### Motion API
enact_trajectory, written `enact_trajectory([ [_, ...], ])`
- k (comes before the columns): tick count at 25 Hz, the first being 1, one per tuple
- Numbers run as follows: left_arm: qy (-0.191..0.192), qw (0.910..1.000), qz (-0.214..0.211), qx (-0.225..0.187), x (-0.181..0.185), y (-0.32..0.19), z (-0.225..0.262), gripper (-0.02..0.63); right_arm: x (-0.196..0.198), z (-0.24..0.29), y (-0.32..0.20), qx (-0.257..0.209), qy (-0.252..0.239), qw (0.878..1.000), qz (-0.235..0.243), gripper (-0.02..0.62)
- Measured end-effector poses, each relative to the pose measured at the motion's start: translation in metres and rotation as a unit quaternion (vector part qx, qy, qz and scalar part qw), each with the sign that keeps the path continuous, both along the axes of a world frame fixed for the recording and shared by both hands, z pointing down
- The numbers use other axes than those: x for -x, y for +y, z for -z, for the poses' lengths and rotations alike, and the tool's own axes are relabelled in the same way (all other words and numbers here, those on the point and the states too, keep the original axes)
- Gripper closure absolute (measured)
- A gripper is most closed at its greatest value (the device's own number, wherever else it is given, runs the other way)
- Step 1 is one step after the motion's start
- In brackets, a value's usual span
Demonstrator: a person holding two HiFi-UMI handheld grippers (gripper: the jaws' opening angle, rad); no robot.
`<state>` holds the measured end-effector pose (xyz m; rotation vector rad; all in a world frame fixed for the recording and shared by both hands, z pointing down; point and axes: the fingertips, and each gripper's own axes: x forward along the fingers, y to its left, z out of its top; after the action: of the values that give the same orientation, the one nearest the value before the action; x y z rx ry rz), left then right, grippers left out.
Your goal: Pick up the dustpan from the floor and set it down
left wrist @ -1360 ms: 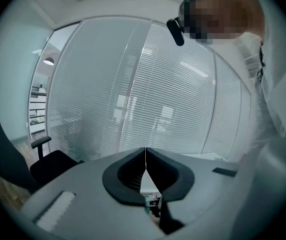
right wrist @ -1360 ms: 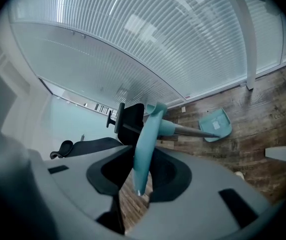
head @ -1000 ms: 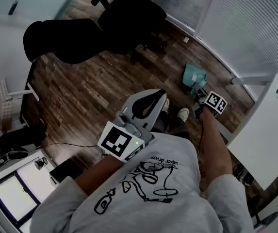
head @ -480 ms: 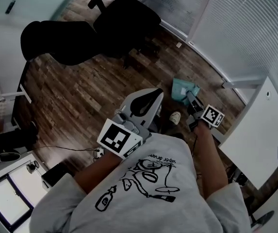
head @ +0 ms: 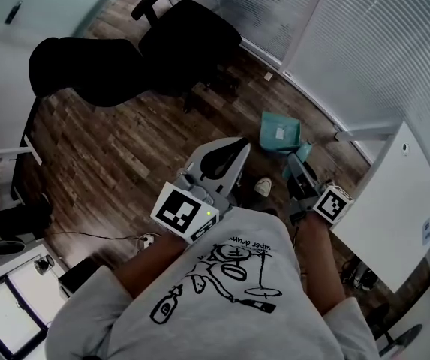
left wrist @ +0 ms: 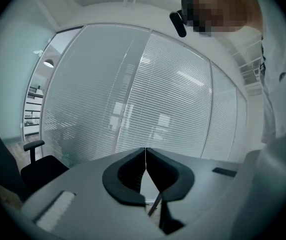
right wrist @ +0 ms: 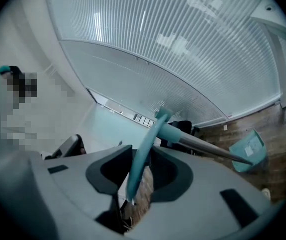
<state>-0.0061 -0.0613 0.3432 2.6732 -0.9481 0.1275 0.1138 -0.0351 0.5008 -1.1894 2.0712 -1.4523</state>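
Note:
The teal dustpan (head: 281, 132) hangs on a long metal rod over the wooden floor, near the blinds. My right gripper (head: 299, 169) is shut on its teal loop handle. In the right gripper view the handle (right wrist: 139, 159) runs up between the jaws, the rod (right wrist: 207, 148) slants away to the right, and the pan (right wrist: 247, 150) shows small at its far end. My left gripper (head: 226, 156) is held in front of the person's chest, away from the dustpan. Its jaws meet at the tips (left wrist: 145, 151) with nothing between them.
Two black office chairs (head: 188, 32) (head: 87, 66) stand on the wood floor (head: 124, 148) at the upper left. A white cabinet (head: 387, 208) is at the right, and blinds (head: 365, 43) run along the wall. A shoe (head: 262, 187) shows under the grippers. A desk with a screen (head: 4, 313) is at the lower left.
My right gripper has risen with the dustpan's handle in it, and the pan has come up and looks larger. The left gripper has kept still.

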Motion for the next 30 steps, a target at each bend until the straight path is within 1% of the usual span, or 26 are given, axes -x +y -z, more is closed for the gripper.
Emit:
enact_trajectory([
  [7,0.006,1.0,-0.003,-0.003,-0.004,-0.011,0.001,0.603,-0.002,0.078,-0.012,-0.052,0.031,0.998,0.008,0.489],
  [11,0.012,0.9999,-0.004,-0.008,-0.003,-0.014,0.004,0.603,-0.001,0.112,-0.012,-0.065,0.033,0.997,0.007,0.489],
  [16,0.018,0.9997,-0.004,-0.015,-0.008,-0.013,0.009,0.603,-0.003,0.146,-0.006,-0.081,0.024,0.996,0.014,0.489],
  [21,0.02,0.9996,-0.005,-0.02,-0.01,-0.017,0.012,0.603,-0.009,0.157,-0.004,-0.085,0.022,0.996,0.009,0.489],
  [30,0.015,0.9996,-0.004,-0.023,-0.009,-0.017,0.015,0.603,-0.006,0.15,-0.002,-0.077,0.023,0.997,0.016,0.486],
])
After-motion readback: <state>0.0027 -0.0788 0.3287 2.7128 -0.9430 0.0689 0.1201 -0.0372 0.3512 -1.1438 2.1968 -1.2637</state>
